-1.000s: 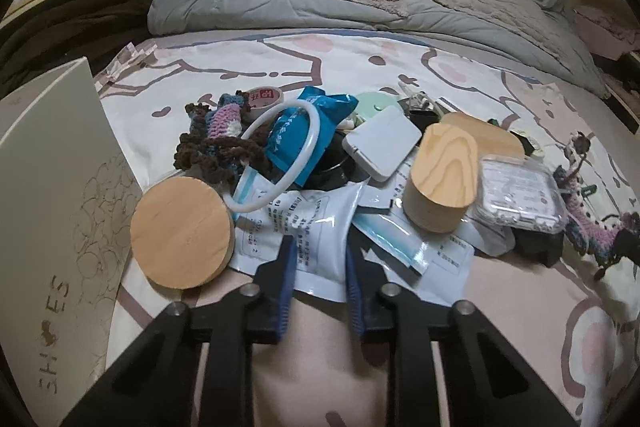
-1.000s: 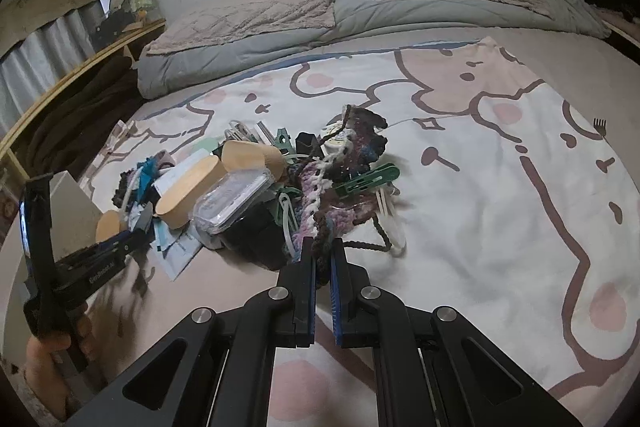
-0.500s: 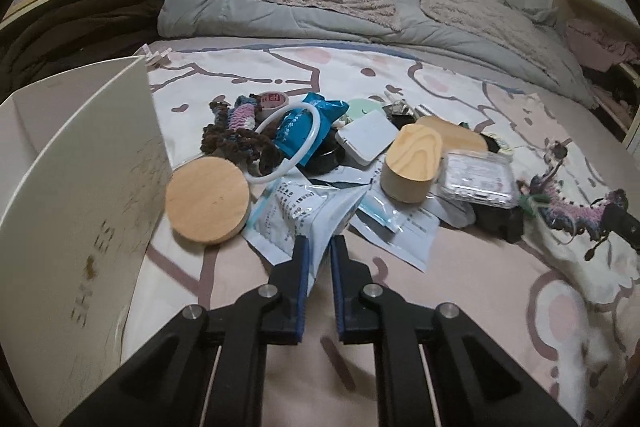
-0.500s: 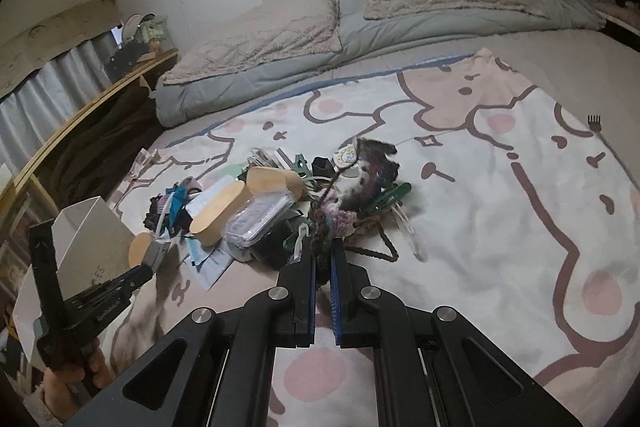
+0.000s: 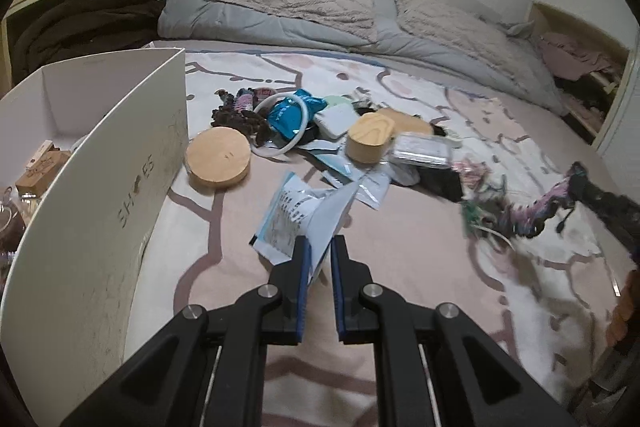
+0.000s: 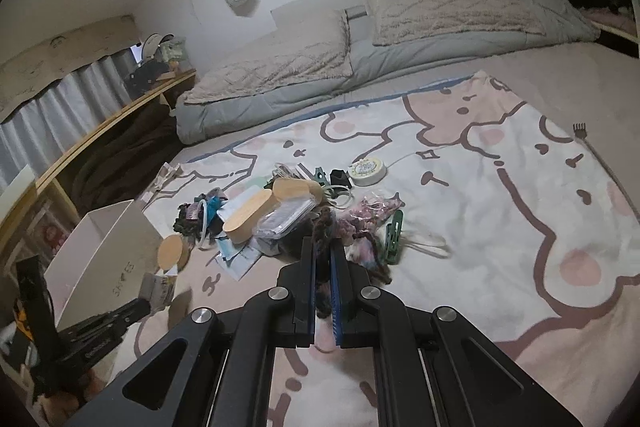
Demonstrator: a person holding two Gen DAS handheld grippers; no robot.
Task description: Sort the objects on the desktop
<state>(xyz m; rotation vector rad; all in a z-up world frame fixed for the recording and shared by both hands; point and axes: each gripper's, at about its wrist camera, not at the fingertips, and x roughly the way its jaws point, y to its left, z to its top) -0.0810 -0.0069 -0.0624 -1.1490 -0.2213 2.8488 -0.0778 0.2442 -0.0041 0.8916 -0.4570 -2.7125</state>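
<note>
The left hand-held gripper [image 5: 319,259] pinches a white and blue sachet [image 5: 298,223] by one lower corner, lifted clear of the pile at centre frame, with the white box [image 5: 100,187] at the left edge. That corner hold looks thin: the packet is slick and hangs folded, so a quick swing toward the box could let it slide out or flap against the box wall. The right hand-held gripper [image 6: 323,267] is pressed together on a dark strand of a knitted cord [image 6: 324,227] at the middle of its view; from the left wrist the cord [image 5: 532,211] shows blurred at the right, with tangled bits trailing from it. My worry is the tangle: the cord lies among a green clip [image 6: 394,237] and a clear bag [image 6: 376,207], so a lift may drag those along or scatter them over the blanket [image 6: 500,195]. The rest of the things wait in the pile on the bed: a wooden disc [image 5: 218,159], a wooden-lidded tub [image 5: 370,139], a white ring [image 5: 286,127], a blue packet [image 5: 288,113] and a clear case [image 5: 422,151]. As for containers, the box stands open at the top, and in its near corner lie a small wooden piece [image 5: 42,163] and something dark I cannot make out; the tub is closed, its contents hidden.
</note>
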